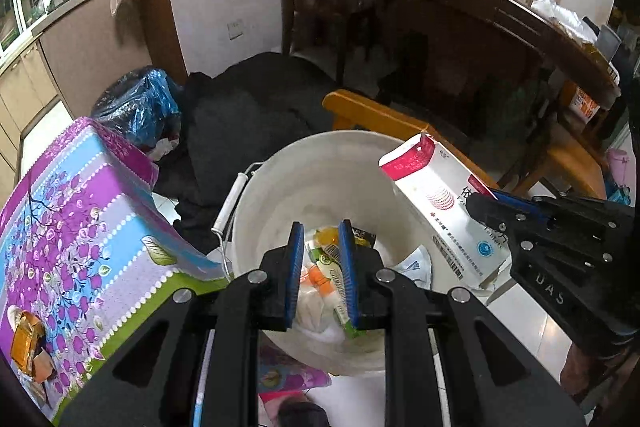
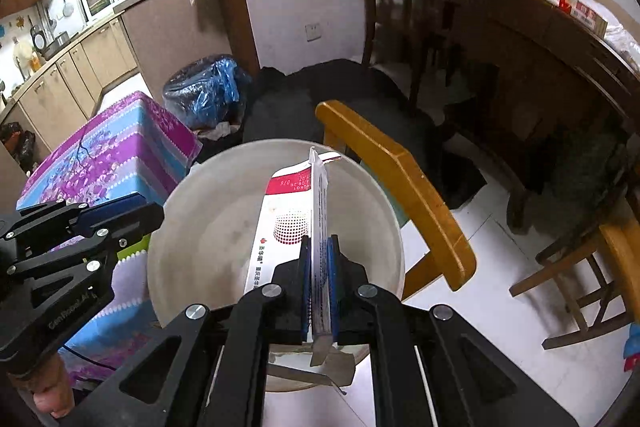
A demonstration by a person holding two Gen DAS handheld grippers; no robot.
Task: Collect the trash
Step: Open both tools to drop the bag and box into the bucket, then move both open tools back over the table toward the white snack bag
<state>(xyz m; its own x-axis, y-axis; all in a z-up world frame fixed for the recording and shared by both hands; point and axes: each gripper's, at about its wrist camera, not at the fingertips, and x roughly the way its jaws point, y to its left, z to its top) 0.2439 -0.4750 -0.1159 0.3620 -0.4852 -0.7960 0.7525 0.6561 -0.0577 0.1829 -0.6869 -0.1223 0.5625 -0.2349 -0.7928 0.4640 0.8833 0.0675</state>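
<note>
A: Where is the flattened carton point(image 2: 296, 227) being held, relative to the white bucket point(image 2: 208, 247)?

B: It is being carried over the bucket's mouth. In the right wrist view it is being clamped on edge between the blue pads of the right gripper point(image 2: 320, 283), with its long axis running straight forward along the fingers, so that its red-banded far end is being pointed at the far rim. In the left wrist view the same carton point(image 1: 436, 211) is being seen slanting across the bucket's right rim point(image 1: 256, 211), with the right gripper point(image 1: 496, 211) closed on its near end.

A: And the left gripper point(image 1: 322, 267)?

B: It is being held above the bucket with its jaws parted and nothing pinched between them; wrappers and tissue already lying at the bottom point(image 1: 320, 279) are being seen through the gap. The floral-clothed table point(image 1: 80, 219) is being passed just to its left.

A: So what is the coming move being decided by?

B: By the carton's length, most likely. The right hand is being judged the only one placed to drop it. Since the far end is being held near the far rim, tipping the nose downward before releasing is being suggested, otherwise the carton may be left bridging the rim.
</note>
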